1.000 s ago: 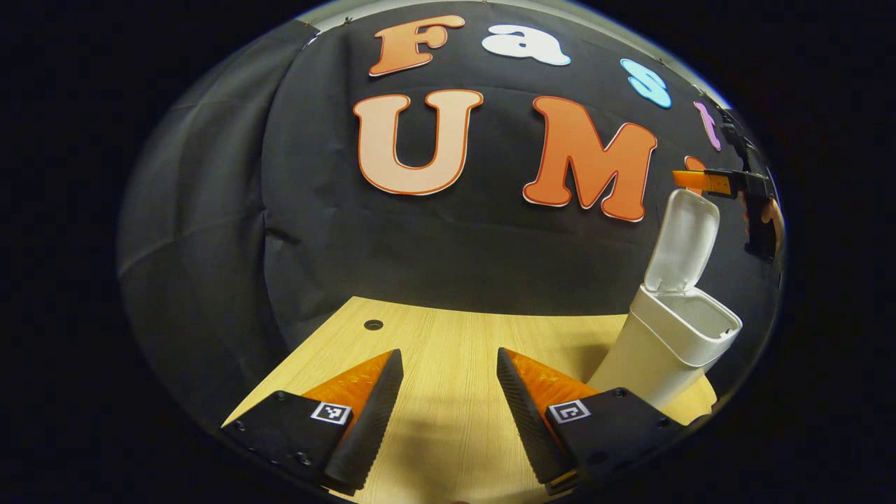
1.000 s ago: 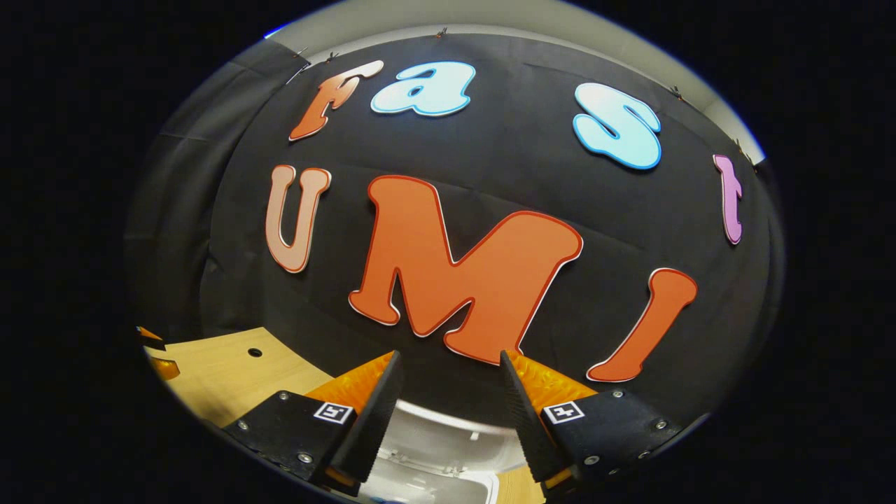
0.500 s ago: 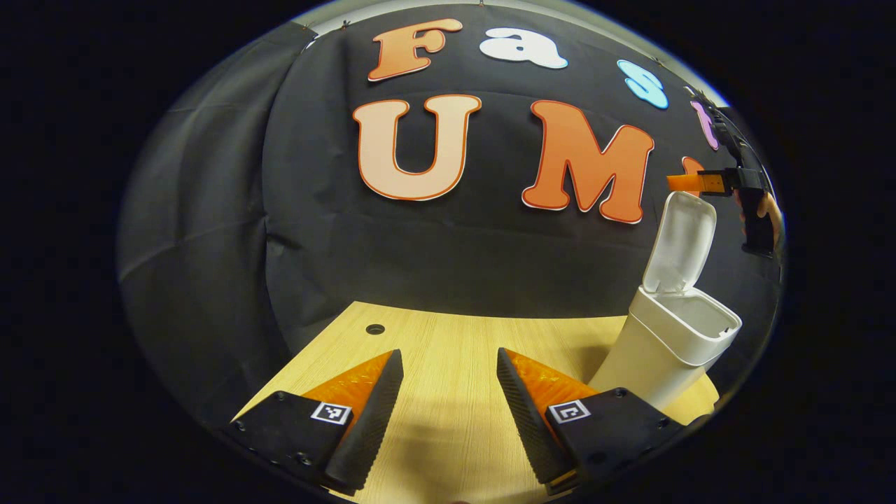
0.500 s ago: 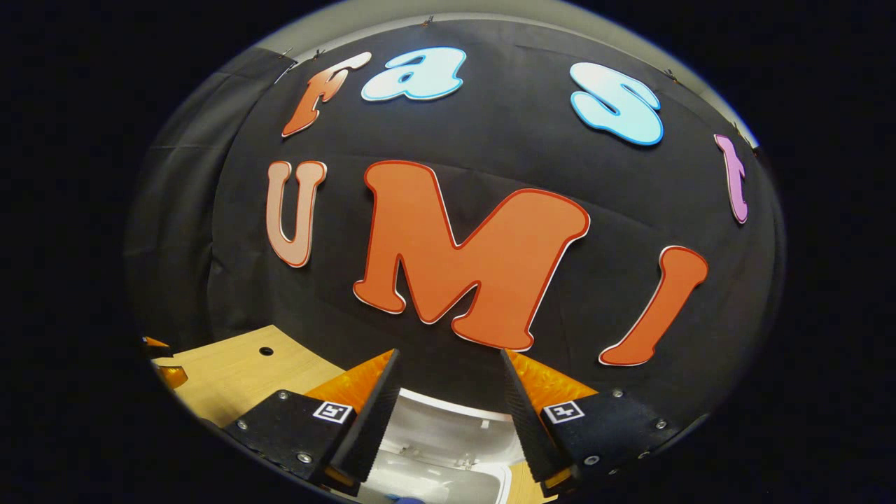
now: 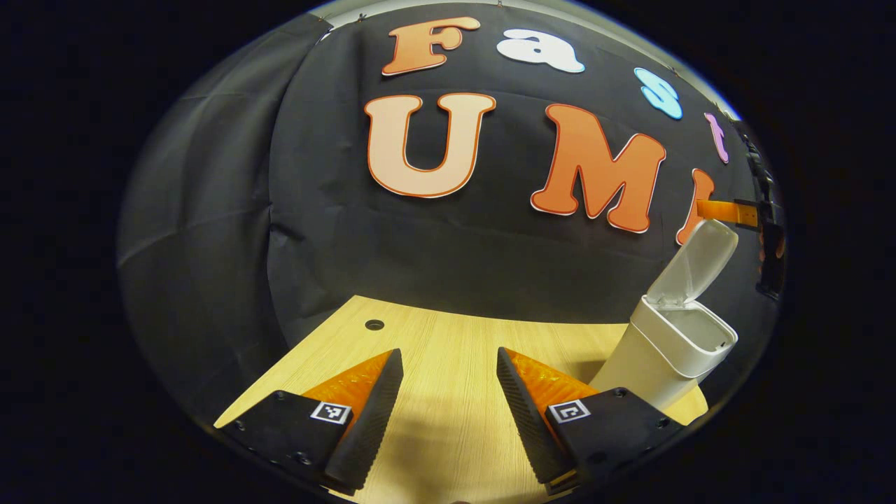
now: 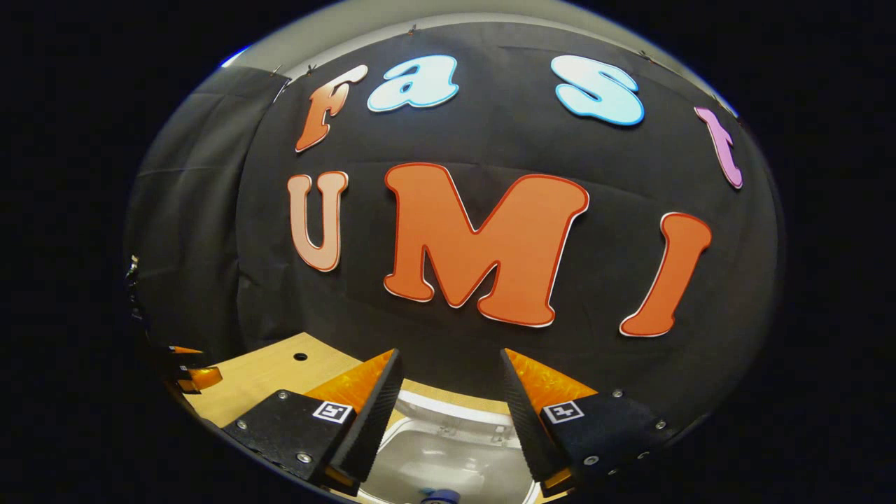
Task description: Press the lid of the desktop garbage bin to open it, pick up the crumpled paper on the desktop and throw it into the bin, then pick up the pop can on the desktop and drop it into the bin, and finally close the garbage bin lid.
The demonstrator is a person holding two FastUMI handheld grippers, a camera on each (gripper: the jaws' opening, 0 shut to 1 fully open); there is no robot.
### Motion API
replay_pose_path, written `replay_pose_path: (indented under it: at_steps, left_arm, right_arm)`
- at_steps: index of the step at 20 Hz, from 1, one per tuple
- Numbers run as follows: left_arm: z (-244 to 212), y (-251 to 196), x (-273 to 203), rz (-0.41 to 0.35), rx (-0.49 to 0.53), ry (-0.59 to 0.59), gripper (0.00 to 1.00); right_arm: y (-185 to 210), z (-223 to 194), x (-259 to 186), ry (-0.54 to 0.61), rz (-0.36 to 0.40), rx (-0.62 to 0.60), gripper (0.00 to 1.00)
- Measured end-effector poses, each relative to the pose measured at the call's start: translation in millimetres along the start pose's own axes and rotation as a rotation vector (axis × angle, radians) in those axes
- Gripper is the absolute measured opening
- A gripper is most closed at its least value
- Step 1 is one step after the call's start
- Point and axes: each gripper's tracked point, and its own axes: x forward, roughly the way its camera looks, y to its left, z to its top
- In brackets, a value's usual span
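Observation:
The white desktop bin (image 5: 665,360) stands at the right of the wooden table in the left gripper view. Its lid (image 5: 698,260) is up on its hinge and leans forward over the mouth. The right gripper's fingers (image 5: 724,210) touch the lid's top edge from behind. My left gripper (image 5: 449,352) hovers open over bare table, well left of the bin. In the right gripper view my right gripper (image 6: 449,355) is open, with the lid (image 6: 437,413) just below its fingers. A blue object (image 6: 437,495) lies inside the bin.
The table (image 5: 434,336) has a small round hole (image 5: 374,325) near its back left. The black cloth wall hangs close behind the table and bin. The left gripper (image 6: 189,374) shows at the far left of the right gripper view.
The bin lid has tipped forward from near upright to a lower lean. The right gripper has come down with it at the lid's top edge. The left gripper has barely moved.

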Motion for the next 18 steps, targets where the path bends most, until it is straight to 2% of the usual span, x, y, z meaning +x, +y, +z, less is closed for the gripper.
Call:
replay_pose_path:
  at_steps: [5,12,18]
  left_arm:
    - [-3,-5,1,-0.003,0.005,0.011,0.85]
    - [-10,-10,0,-0.007,0.024,0.027,0.85]
    - [-19,-18,-4,-0.019,0.056,0.05,0.87]
  right_arm:
    - [11,-25,-16,0.043,0.048,0.135,0.84]
    - [21,-54,-29,0.11,0.07,0.163,0.83]
    - [20,-88,-39,0.185,0.042,0.163,0.83]
